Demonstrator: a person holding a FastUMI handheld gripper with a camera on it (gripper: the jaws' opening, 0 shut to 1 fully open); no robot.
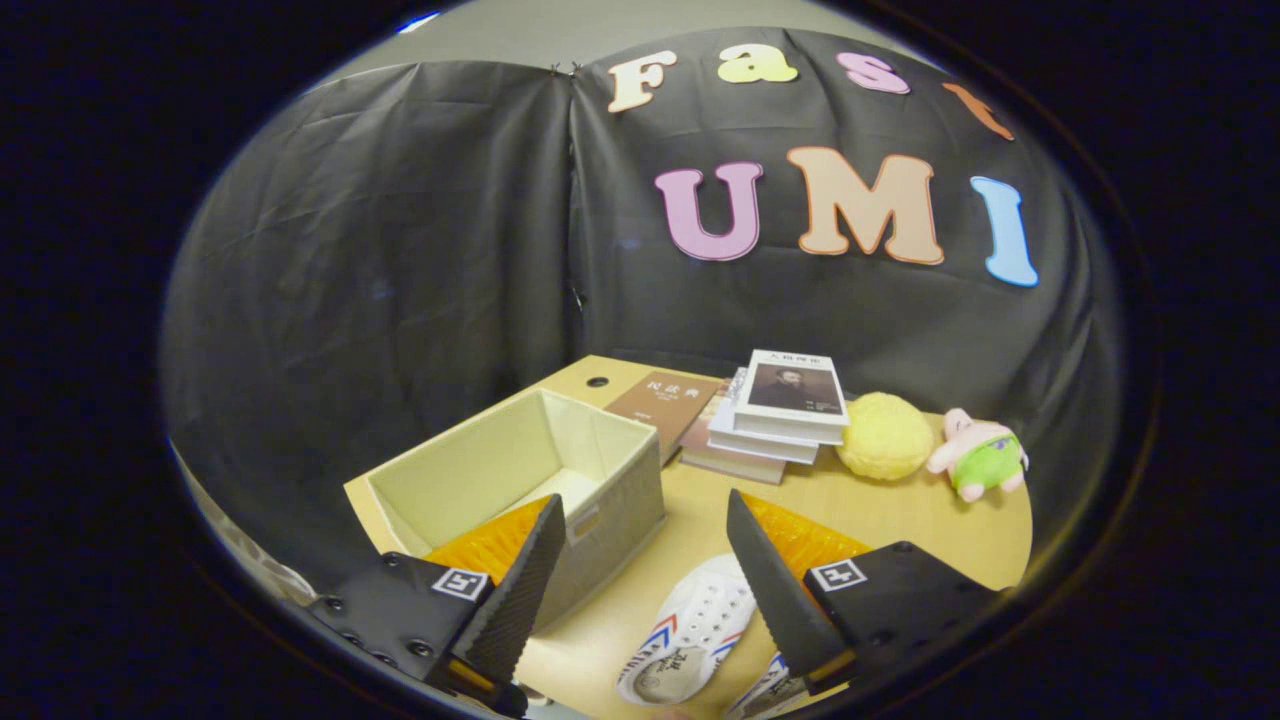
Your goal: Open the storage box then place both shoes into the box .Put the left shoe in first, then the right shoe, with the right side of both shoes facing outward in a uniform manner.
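A grey fabric storage box (610, 505) with a pale lining stands open on the wooden table (930, 525), just ahead of my left finger; no lid is on it. A white shoe (690, 630) with red and blue stripes lies on the table between my fingers, low down. Part of a second white shoe (768, 690) shows beside it, mostly hidden by my right finger (775, 590). My gripper (645, 510) hovers above the shoes, open, with nothing between its fingers.
Beyond the box, a brown book (668, 398) lies flat and a stack of books (775, 415) sits beside it. A yellow round plush (885, 436) and a pink and green plush toy (980, 455) rest near the table's right edge.
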